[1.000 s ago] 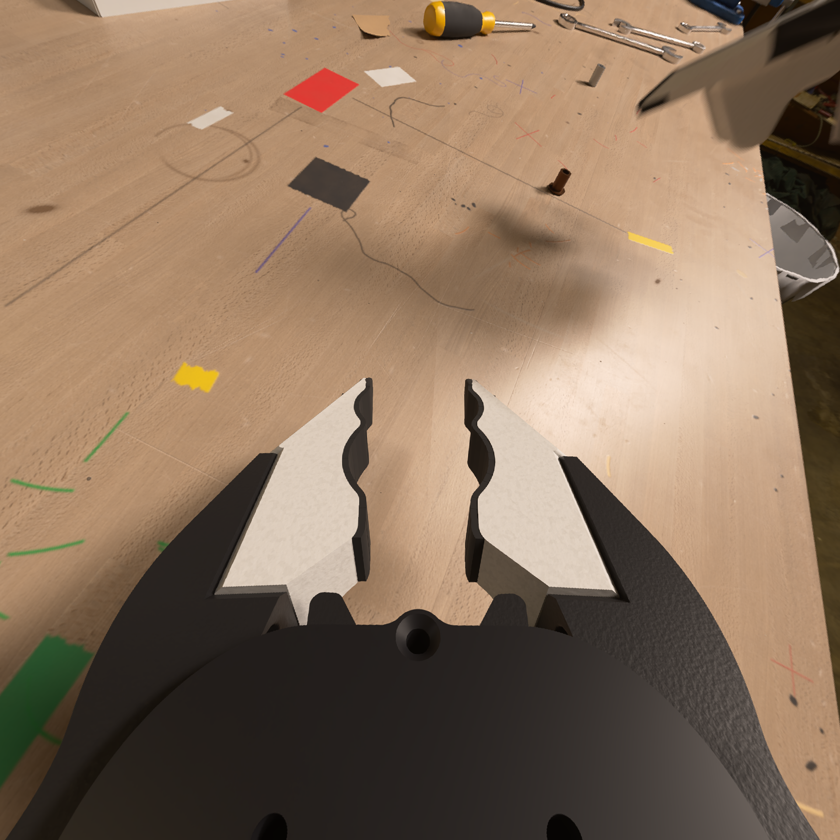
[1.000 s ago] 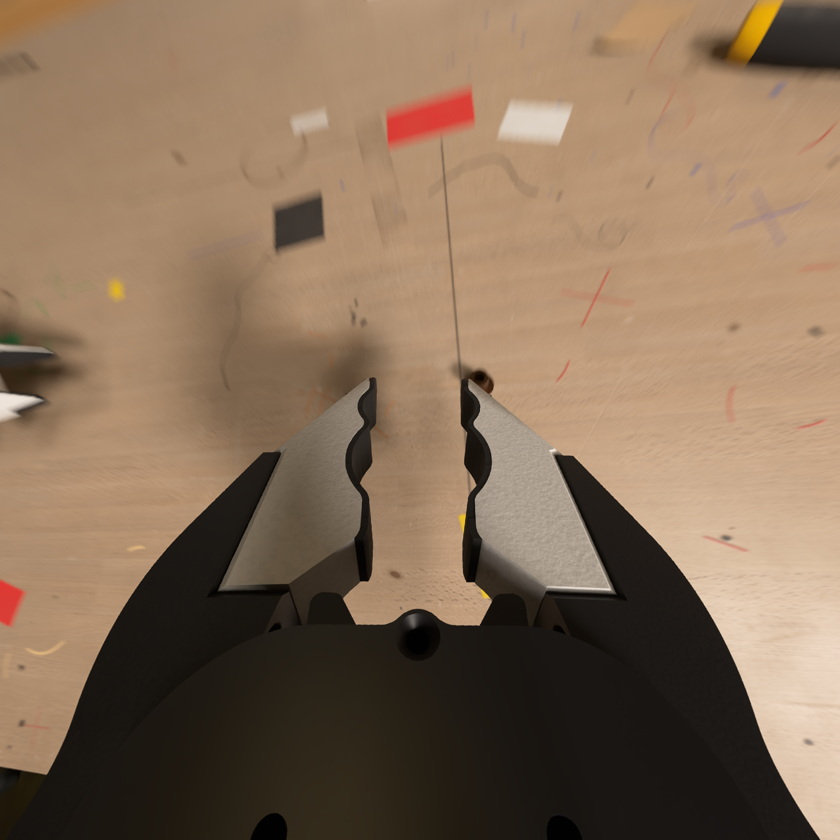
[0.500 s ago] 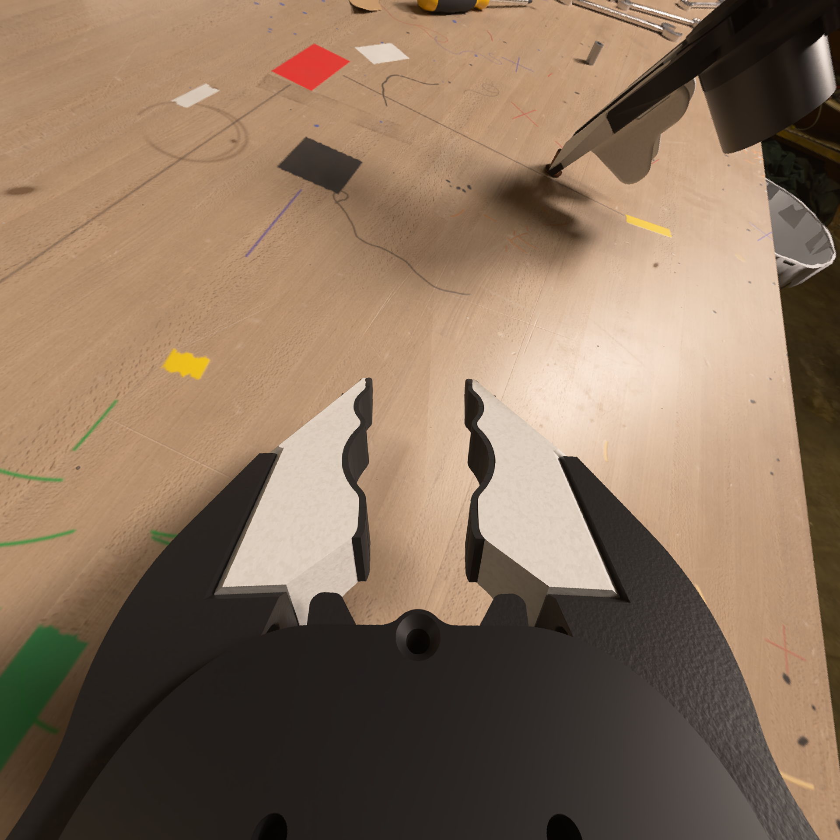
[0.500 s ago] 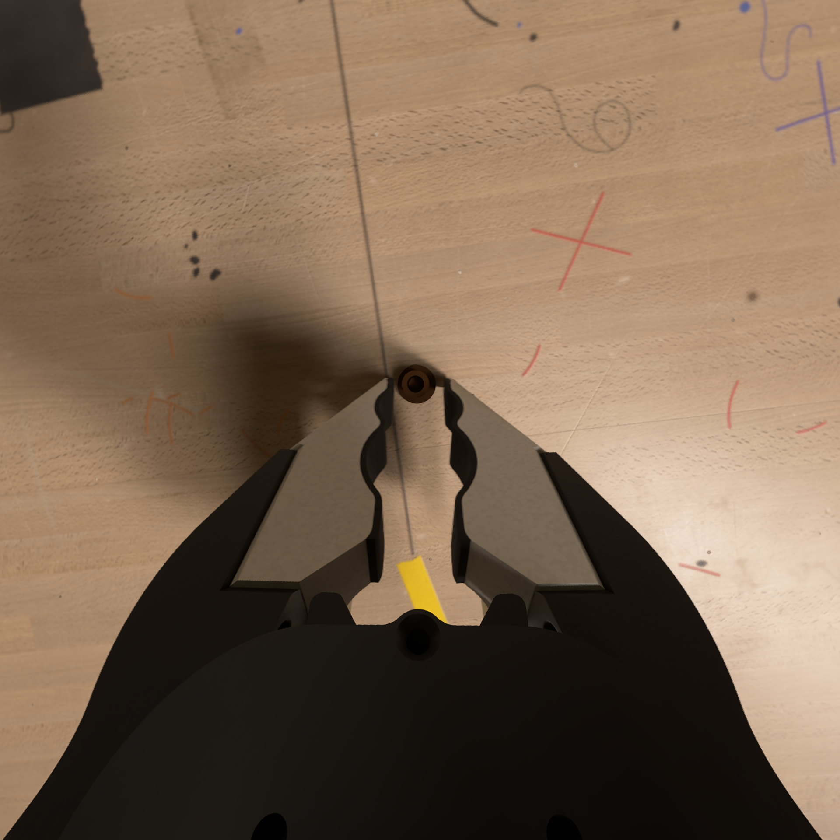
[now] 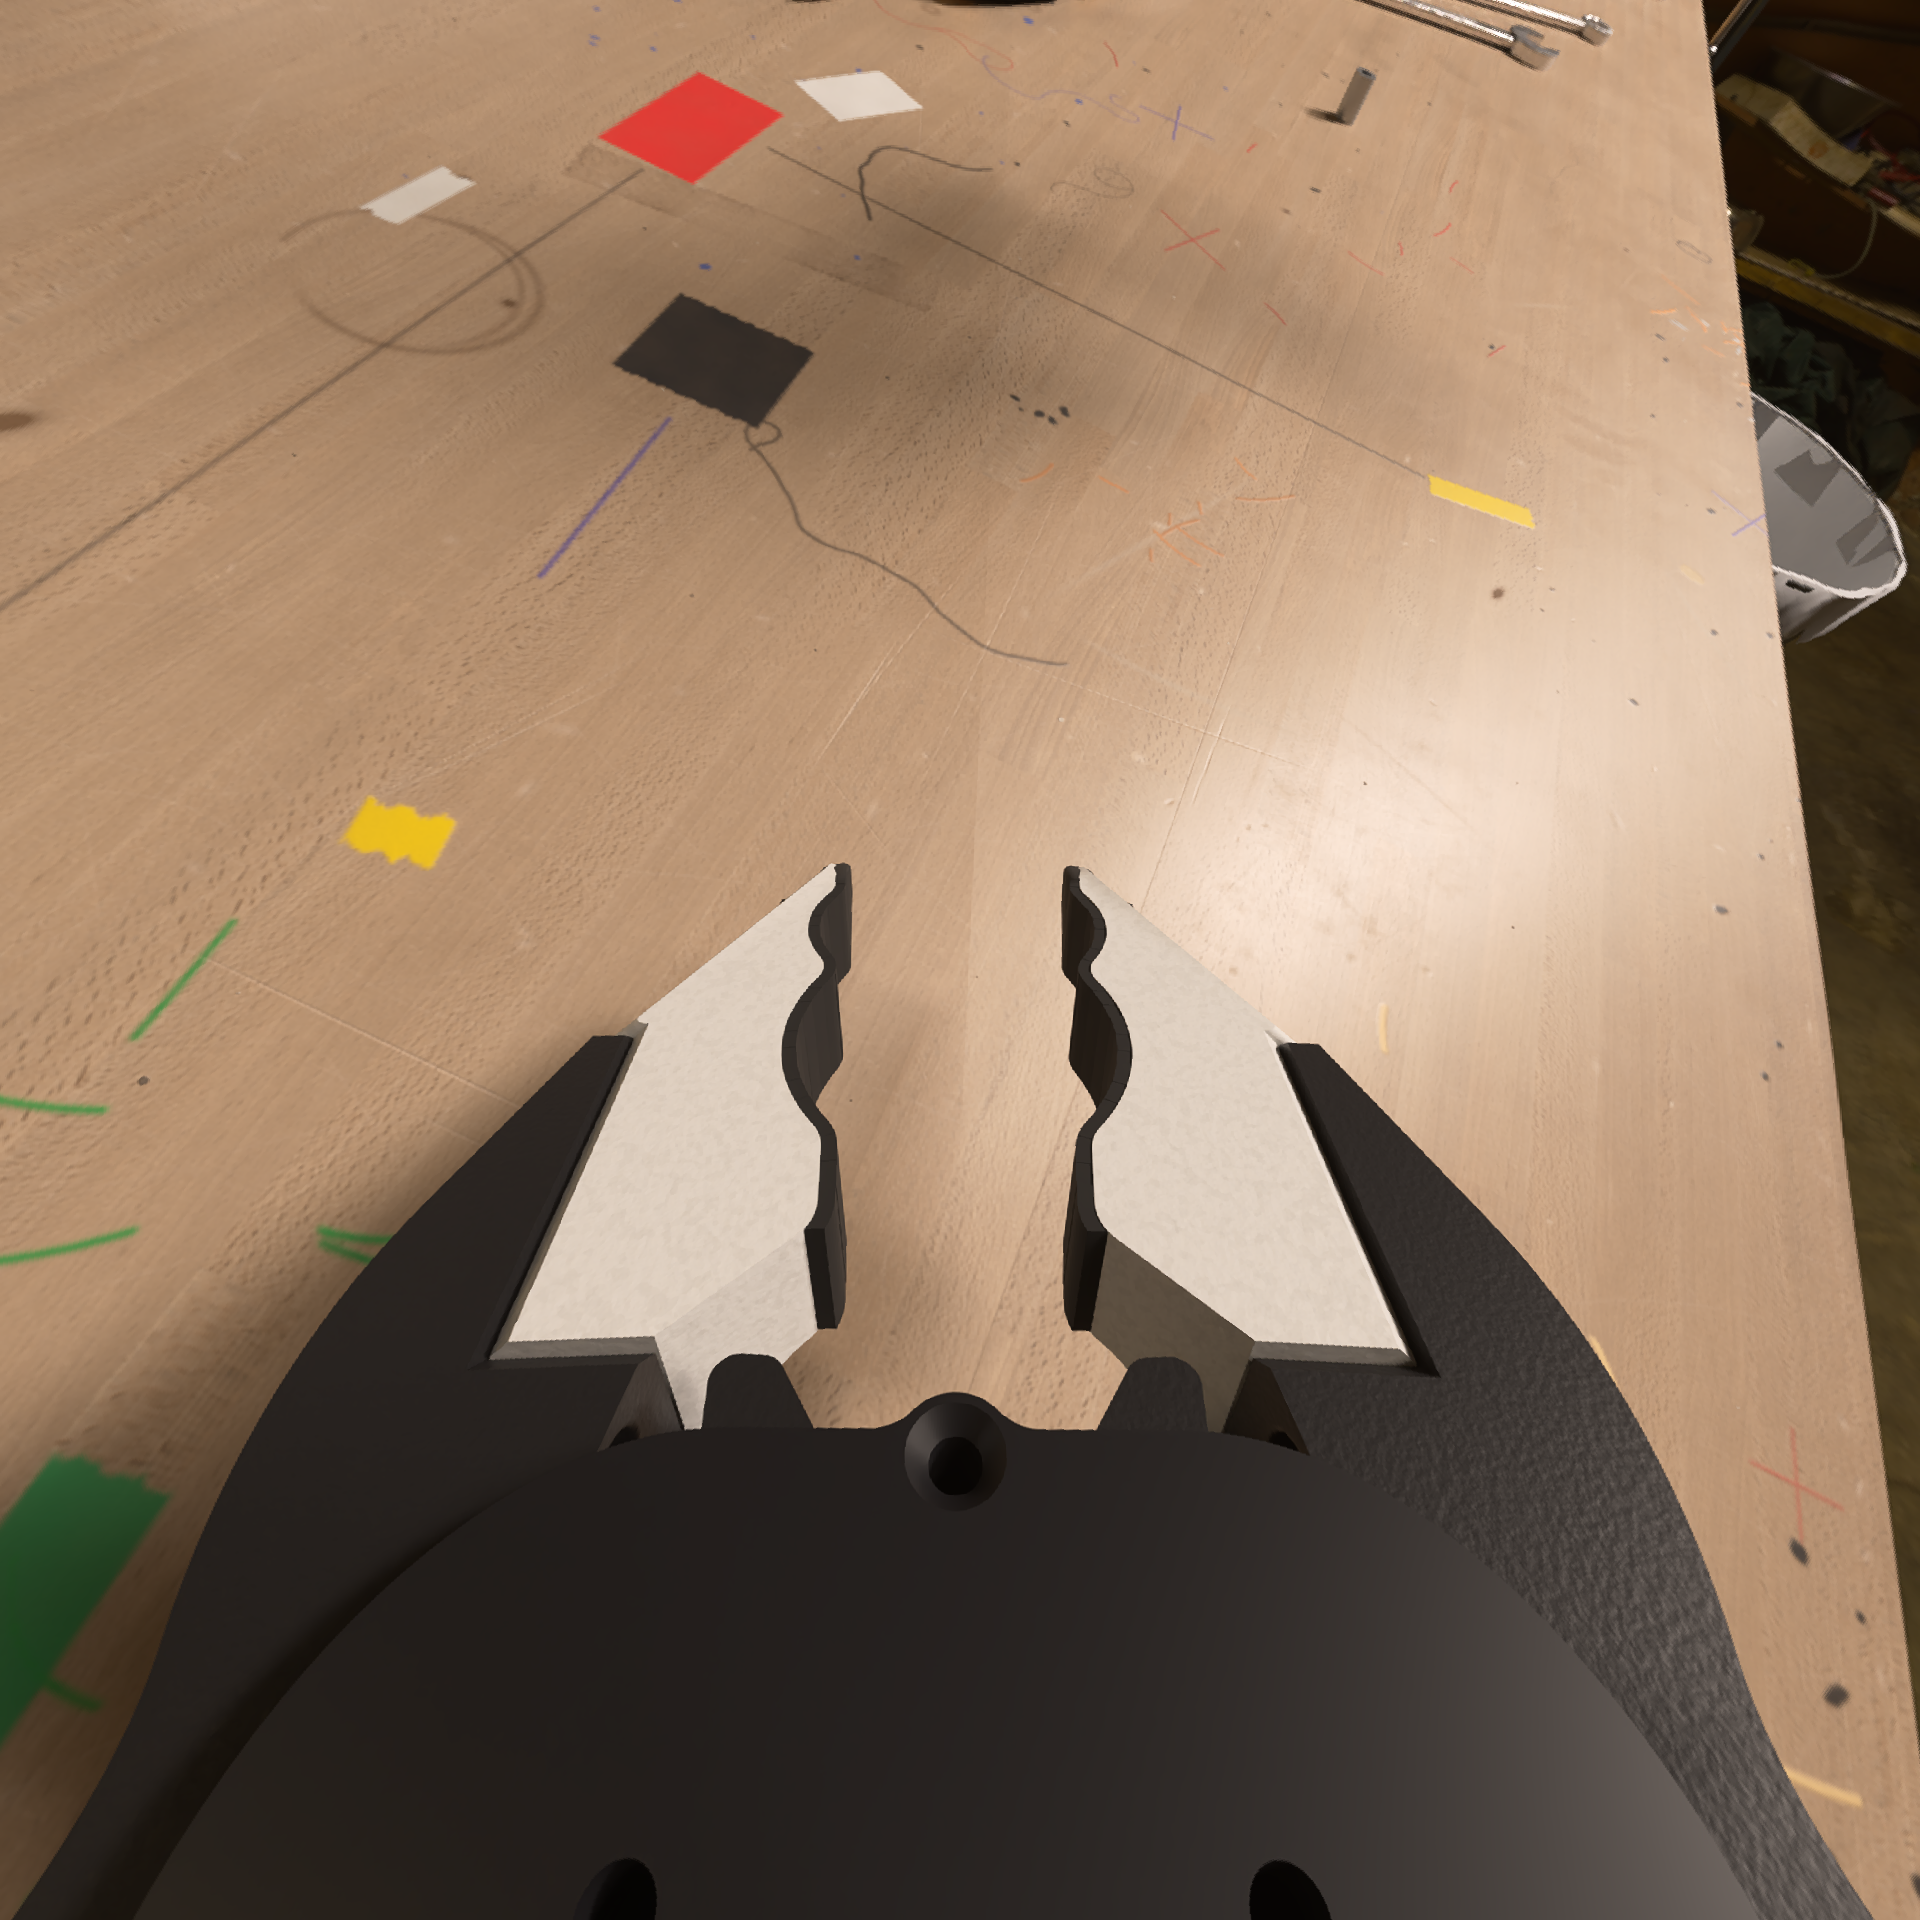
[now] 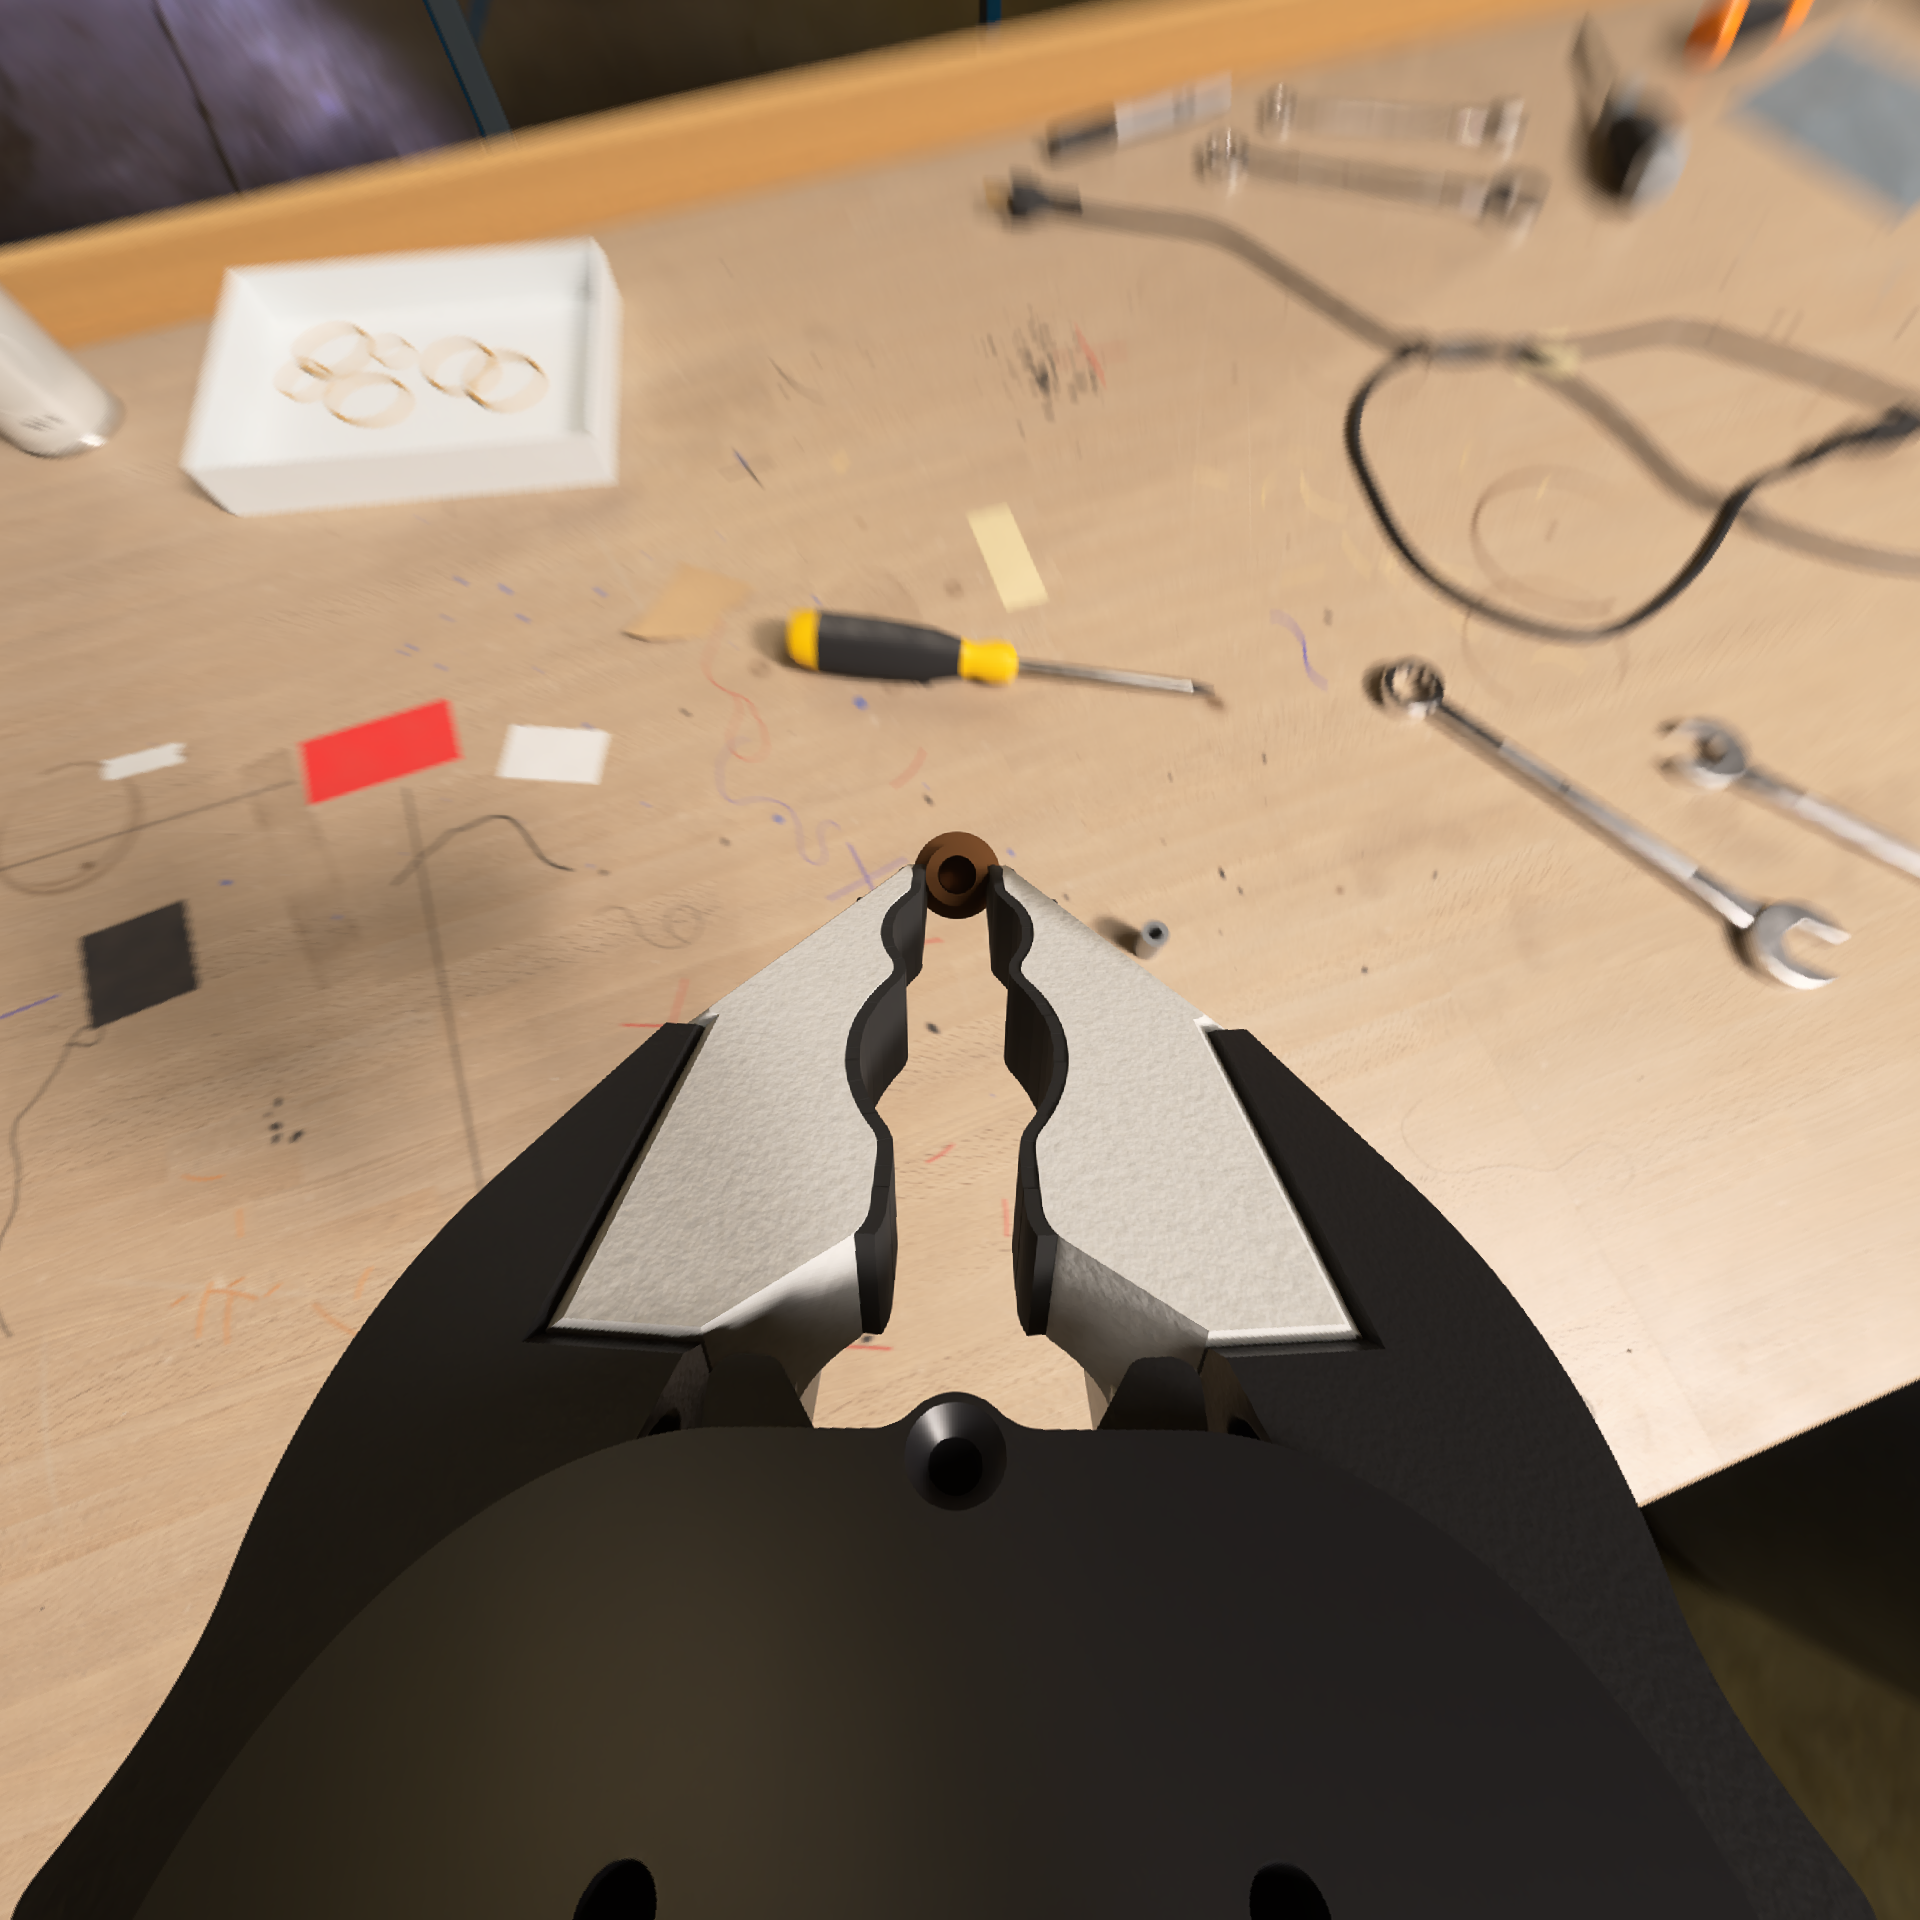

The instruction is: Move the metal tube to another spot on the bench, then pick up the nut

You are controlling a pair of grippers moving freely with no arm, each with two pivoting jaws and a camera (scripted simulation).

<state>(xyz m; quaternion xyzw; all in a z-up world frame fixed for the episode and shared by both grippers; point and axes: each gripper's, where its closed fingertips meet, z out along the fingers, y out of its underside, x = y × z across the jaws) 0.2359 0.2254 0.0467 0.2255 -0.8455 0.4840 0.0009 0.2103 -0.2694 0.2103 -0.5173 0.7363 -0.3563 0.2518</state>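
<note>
1. Metal tube: short, rusty brown, hollow bore facing the camera, pinched at the very tips of the right tool, which is clenched on it, lifted clear of the surface.
2. Left tool: released, jaws apart, nothing between them.
3. Small grey cylindrical piece lies just right of the right tool's tip; too small to tell whether it is the nut.
4. Far end of the surface blurred; wrenches and screwdriver legible, cable loop smeared.
</note>
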